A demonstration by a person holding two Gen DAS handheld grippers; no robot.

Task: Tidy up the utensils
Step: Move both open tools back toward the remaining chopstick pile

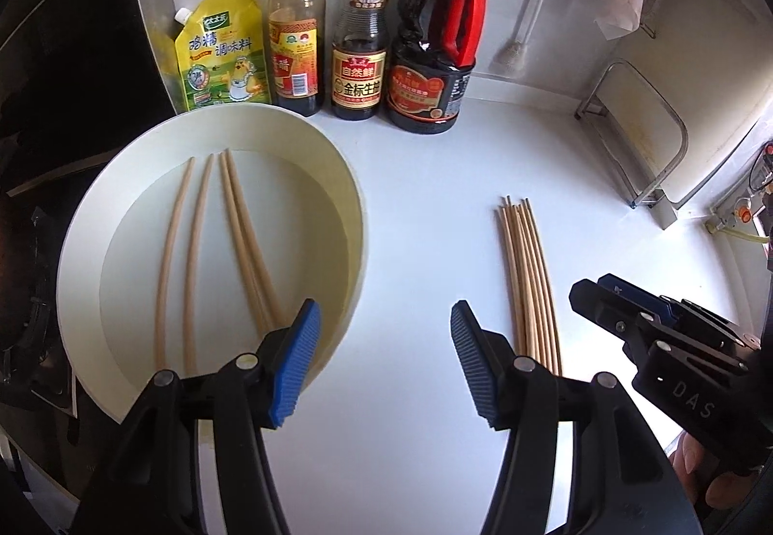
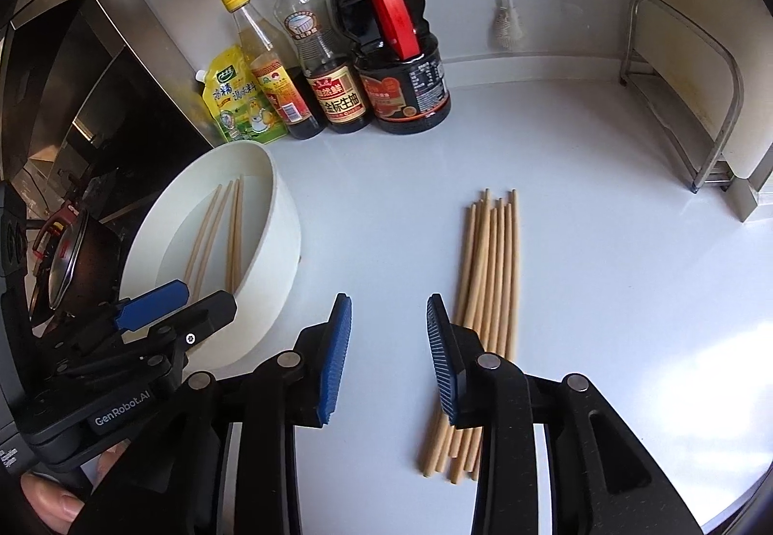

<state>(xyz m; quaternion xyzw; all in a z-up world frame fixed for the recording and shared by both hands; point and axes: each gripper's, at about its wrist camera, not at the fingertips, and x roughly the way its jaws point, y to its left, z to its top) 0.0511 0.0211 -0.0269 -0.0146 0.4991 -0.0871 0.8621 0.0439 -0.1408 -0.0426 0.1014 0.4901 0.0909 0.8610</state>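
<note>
Chopstick bundle [image 2: 488, 293] — seemingly beside right tool [image 2: 389, 356].

Both handheld tools are matte black. The left gripper [image 1: 385, 363] has ribbed blue pads [image 1: 300, 363] lining the inner faces of its jaws, with round silver pivot pins behind them. The right gripper [image 2: 389, 359] looks the same, slotted arms trailing back from the jaws. White lettering marks each body, and bare fingertips [image 2: 48, 503] wrap one handle.

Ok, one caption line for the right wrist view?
Open right gripper hovers empty beside a loose chopstick pile; four chopsticks already lie in the white bowl.
</note>
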